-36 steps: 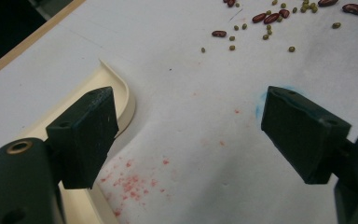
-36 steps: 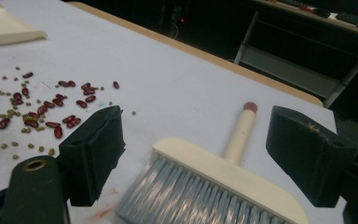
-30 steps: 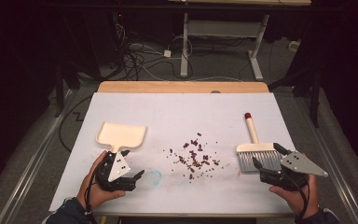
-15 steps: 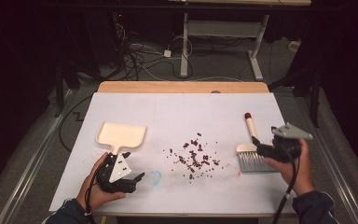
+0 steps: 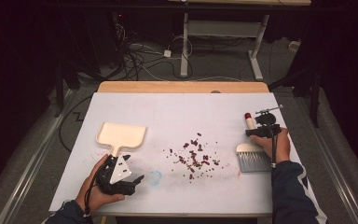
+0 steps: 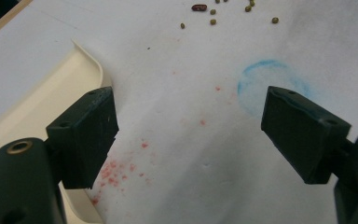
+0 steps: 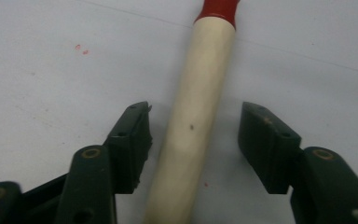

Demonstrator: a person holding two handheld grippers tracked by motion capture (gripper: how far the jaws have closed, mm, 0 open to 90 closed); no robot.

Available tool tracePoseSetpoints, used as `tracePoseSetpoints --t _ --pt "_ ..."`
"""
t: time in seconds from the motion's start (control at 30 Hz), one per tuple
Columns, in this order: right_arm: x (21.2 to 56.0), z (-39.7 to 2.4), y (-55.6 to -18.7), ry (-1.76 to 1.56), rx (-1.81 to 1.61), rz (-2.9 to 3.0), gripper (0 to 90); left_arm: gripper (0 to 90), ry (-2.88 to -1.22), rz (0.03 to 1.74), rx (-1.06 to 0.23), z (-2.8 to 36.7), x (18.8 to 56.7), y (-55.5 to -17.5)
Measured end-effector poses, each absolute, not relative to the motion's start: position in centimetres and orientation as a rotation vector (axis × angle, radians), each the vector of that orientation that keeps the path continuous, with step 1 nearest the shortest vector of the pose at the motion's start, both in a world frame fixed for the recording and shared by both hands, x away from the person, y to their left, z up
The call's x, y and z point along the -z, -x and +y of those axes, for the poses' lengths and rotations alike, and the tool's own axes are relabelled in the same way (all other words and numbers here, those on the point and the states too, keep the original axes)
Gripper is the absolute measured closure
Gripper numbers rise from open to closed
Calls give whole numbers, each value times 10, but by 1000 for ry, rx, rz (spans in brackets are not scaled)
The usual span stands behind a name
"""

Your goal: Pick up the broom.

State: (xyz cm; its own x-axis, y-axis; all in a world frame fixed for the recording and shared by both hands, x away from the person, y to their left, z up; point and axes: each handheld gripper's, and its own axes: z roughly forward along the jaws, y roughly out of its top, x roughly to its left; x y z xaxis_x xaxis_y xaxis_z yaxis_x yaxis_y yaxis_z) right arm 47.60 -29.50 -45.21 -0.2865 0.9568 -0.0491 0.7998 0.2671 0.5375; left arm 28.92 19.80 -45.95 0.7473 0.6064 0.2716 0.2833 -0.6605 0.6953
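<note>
At the table's 3 o'clock edge, the right gripper (image 5: 261, 127) straddles the brush (image 5: 251, 151) handle; its jaws have just been closing, yet in the right gripper view (image 7: 193, 140) a gap shows on both sides of the cream handle (image 7: 196, 116), the pads not touching it. Brush bristles lie toward 6 o'clock, red tip toward 12. Scattered beans (image 5: 195, 156) sit at centre. Toward 8 o'clock, the left gripper (image 5: 121, 177) rests with jaws wide apart (image 6: 189, 135), nothing between them, just beside the dustpan (image 5: 121, 135).
</note>
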Motion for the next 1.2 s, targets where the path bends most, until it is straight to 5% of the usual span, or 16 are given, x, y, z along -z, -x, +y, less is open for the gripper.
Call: tracePoseSetpoints --t 0.17,0.4,1.2 --pt "452 -291 -475 -1591 -629 2175 654 178 -2297 666 -650 197 459 -289" --pt "455 -285 -471 -1556 -643 2149 697 178 -2308 650 -635 194 460 -290" --pt "397 -300 -402 -1224 -1061 2050 698 179 -2293 657 -637 193 456 -287"
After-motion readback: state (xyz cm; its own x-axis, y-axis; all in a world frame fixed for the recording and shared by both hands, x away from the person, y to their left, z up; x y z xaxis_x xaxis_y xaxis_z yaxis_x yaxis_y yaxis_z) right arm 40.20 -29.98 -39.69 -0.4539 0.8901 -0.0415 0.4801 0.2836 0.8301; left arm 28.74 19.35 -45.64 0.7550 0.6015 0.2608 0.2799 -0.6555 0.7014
